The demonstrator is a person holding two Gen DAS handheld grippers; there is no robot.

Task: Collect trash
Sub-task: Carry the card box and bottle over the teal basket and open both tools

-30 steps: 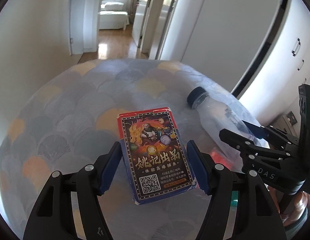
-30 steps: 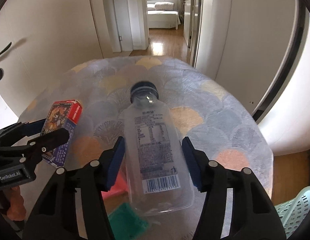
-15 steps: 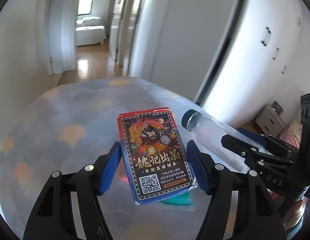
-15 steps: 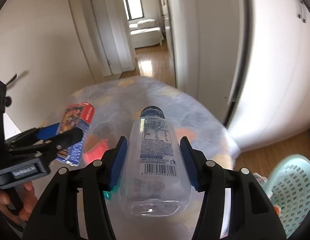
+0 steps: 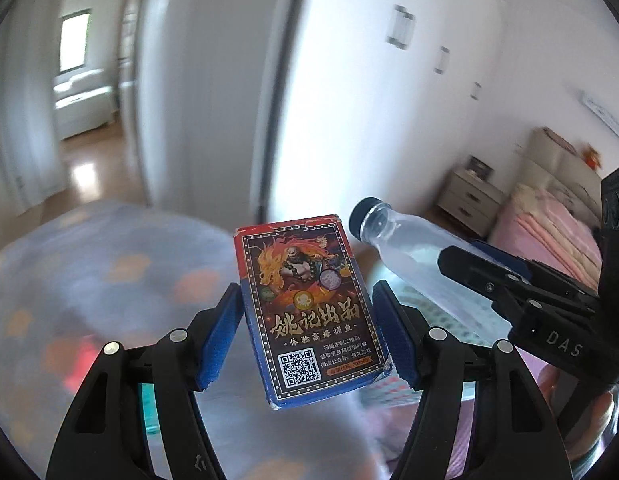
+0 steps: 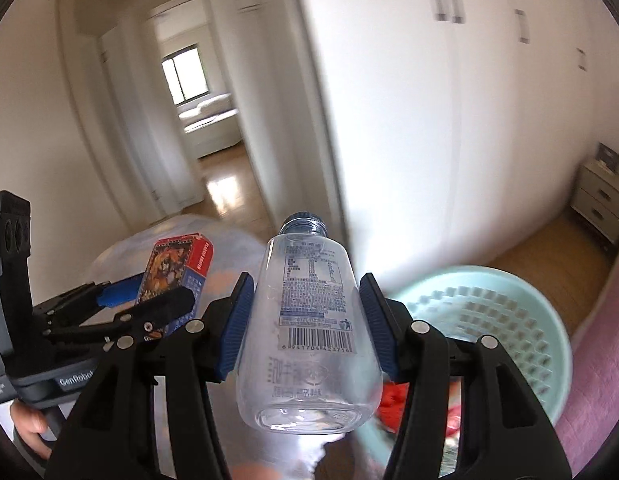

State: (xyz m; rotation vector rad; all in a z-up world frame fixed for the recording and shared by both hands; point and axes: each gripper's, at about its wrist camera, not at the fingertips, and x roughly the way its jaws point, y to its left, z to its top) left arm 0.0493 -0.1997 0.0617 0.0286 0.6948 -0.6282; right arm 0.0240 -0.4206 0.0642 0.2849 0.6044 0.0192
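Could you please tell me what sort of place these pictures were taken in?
Most likely a bedroom in a home: a bed with pink bedding, a nightstand with drawers and tall white wardrobe doors show it. A doorway opens onto another room with wooden flooring.

Left gripper (image 5: 309, 336) holds the card box (image 5: 309, 308) between its pads, above the table (image 5: 109, 264). Right gripper (image 6: 305, 328), just to its right, holds the bottle (image 6: 309, 320) cap-forward. The basket (image 6: 509, 320) lies below and right of the bottle; wardrobe doors (image 6: 449, 120) stand behind, and a nightstand (image 6: 601, 196) lies far right.
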